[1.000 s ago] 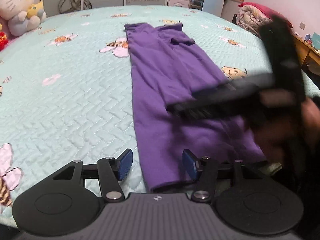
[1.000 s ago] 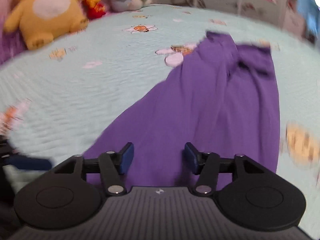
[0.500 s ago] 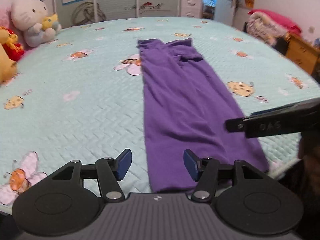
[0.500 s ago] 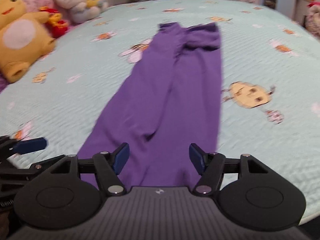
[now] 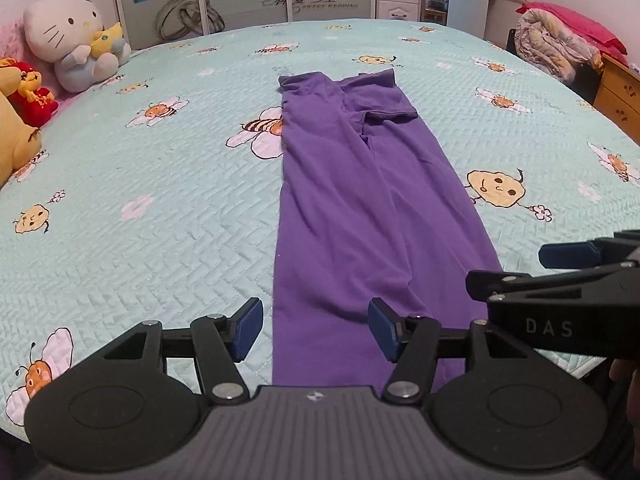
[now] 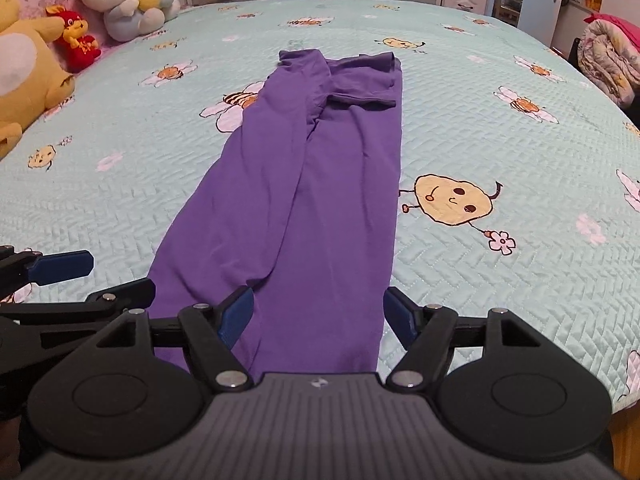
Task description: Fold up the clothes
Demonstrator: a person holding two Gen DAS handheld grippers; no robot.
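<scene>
garment: purple shirt (image 5: 352,208) folded lengthwise into a long strip, flat on the bed (image 5: 160,200), running from the near edge toward the far side; short sleeve folded over at the far end
left gripper (image 5: 316,330): jaws apart, nothing between the pads, hovering over the shirt's near hem; no contact visible
right gripper (image 6: 318,316): jaws opening, shirt hem below them but not pinched; held just right of the left gripper, its blue pad shows at the left view's right edge
bed cover: mint quilt, bee and flower print
plush: Hello Kitty toy (image 5: 74,36), red doll (image 6: 76,38), yellow bear (image 6: 28,72), all along the far-left side
right side: bundled quilt (image 5: 560,48), wooden drawers (image 5: 618,96)
</scene>
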